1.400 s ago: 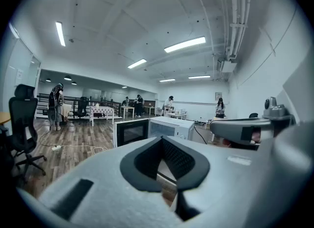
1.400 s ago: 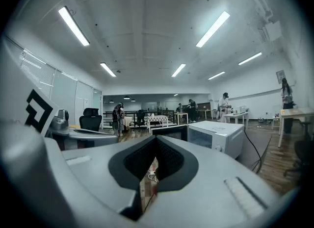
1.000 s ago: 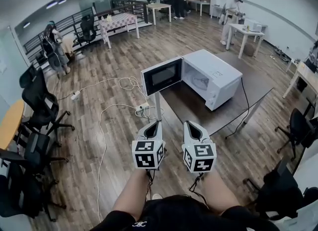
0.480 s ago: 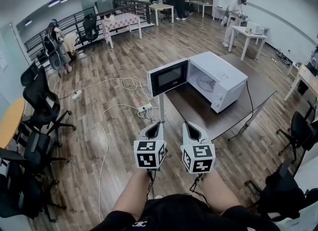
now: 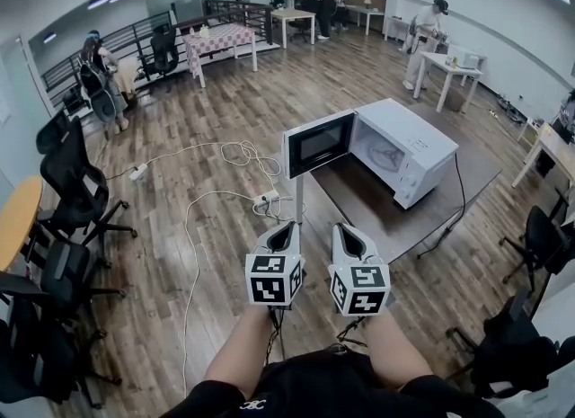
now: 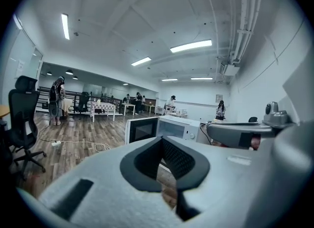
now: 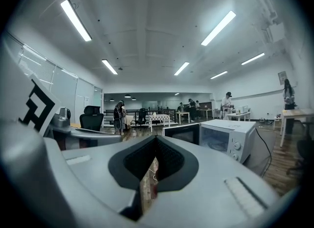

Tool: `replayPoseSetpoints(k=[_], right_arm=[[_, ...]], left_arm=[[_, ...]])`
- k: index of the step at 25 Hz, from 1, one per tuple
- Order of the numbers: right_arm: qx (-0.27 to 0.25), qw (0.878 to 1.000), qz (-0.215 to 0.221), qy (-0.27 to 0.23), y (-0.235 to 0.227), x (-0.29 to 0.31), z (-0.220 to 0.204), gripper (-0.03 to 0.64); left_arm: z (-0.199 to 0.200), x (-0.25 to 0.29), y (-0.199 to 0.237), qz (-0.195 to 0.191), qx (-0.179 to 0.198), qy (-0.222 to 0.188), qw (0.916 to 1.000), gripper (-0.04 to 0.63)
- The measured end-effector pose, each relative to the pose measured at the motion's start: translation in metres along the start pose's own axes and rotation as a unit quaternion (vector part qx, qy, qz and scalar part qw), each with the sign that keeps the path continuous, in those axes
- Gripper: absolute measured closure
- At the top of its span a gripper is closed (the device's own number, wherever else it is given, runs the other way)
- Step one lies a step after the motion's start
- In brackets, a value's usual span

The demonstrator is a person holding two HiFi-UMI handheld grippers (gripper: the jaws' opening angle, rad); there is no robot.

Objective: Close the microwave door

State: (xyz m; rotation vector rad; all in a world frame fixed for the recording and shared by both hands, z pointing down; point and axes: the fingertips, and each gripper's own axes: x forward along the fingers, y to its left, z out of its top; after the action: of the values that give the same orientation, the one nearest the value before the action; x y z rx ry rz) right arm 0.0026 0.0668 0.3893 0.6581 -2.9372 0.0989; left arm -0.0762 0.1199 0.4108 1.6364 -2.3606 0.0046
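Observation:
The white microwave (image 5: 409, 148) stands on a dark table (image 5: 377, 214). Its black-windowed door (image 5: 321, 144) is swung wide open to the left, out past the table's edge. My left gripper (image 5: 281, 227) and right gripper (image 5: 346, 230) are side by side in front of me, short of the table and below the door. Both are shut and hold nothing. In the left gripper view the door (image 6: 142, 130) and microwave (image 6: 182, 126) lie ahead beyond the jaw tip (image 6: 162, 139). The right gripper view shows the microwave (image 7: 228, 136) ahead to the right of its tip (image 7: 156, 139).
A power strip with white cables (image 5: 260, 197) lies on the wood floor left of the table. A black cord (image 5: 455, 200) hangs off the table's right side. Office chairs (image 5: 67, 191) line the left, and more chairs (image 5: 539, 227) stand right. People work at far tables (image 5: 445, 66).
Both grippers and the head have moved forward toward the table. The microwave has shifted right in the head view. The door stays open and both grippers stay shut.

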Motion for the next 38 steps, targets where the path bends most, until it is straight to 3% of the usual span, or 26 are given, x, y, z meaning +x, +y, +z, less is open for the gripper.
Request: replayPoseSetpoints(k=[18, 38], right_arm=[[0.017, 1.000, -0.003, 0.007, 0.006, 0.046, -0.010, 0.607], [0.024, 1.000, 0.001, 0.015, -0.064, 0.195, 0.009, 0.607]], left_arm=[[-0.009, 0.021, 0.037, 0.006, 0.011, 0.015, 0.9998, 0.586], [0.033, 0.163, 0.086, 0.011, 0.020, 0.018, 0.9996, 0.586]])
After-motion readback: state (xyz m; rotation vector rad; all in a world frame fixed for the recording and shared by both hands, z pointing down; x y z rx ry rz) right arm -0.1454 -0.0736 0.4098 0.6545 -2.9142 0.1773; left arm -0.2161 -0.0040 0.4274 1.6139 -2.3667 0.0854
